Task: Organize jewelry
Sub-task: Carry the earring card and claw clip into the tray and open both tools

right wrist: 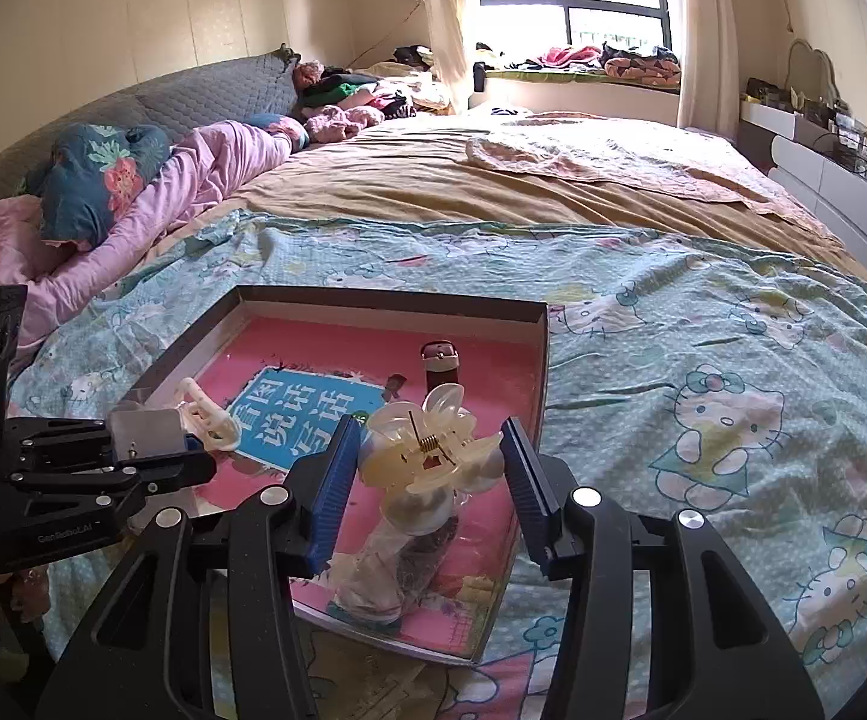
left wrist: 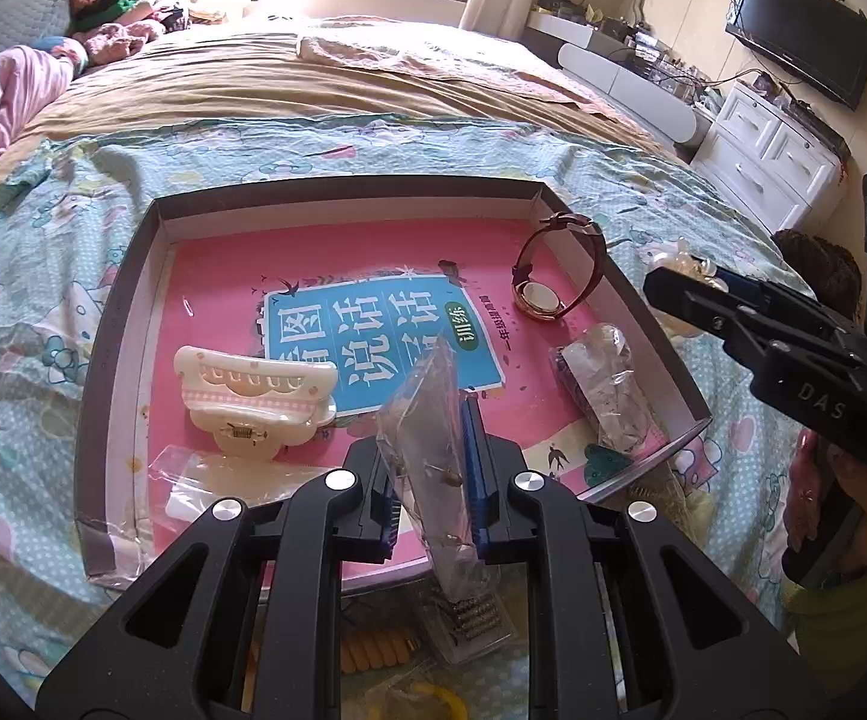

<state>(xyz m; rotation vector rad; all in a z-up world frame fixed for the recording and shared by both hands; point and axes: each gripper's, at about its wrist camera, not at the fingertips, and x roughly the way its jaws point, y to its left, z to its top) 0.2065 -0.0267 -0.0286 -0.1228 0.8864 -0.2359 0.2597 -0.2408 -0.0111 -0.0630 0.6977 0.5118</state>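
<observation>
Nearest the viewer, the left gripper [left wrist: 433, 468] has its jaws clamped on a clear plastic bag [left wrist: 427, 420] with small jewelry inside, just above the near edge of a shallow box [left wrist: 343, 189]. The right gripper [right wrist: 427, 480] holds a pale flower hair clip [right wrist: 427, 456] between half-wide jaws above the box's near right corner. Inside the box lie a cream claw clip [left wrist: 256, 396], another clear bag [left wrist: 607, 390] and, farthest, a watch [left wrist: 559, 276]. The box sits on a bed [right wrist: 703, 360].

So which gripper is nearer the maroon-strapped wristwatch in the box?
Right. The right gripper hovers just beside the wristwatch; the left gripper sits at the box's near edge.
</observation>
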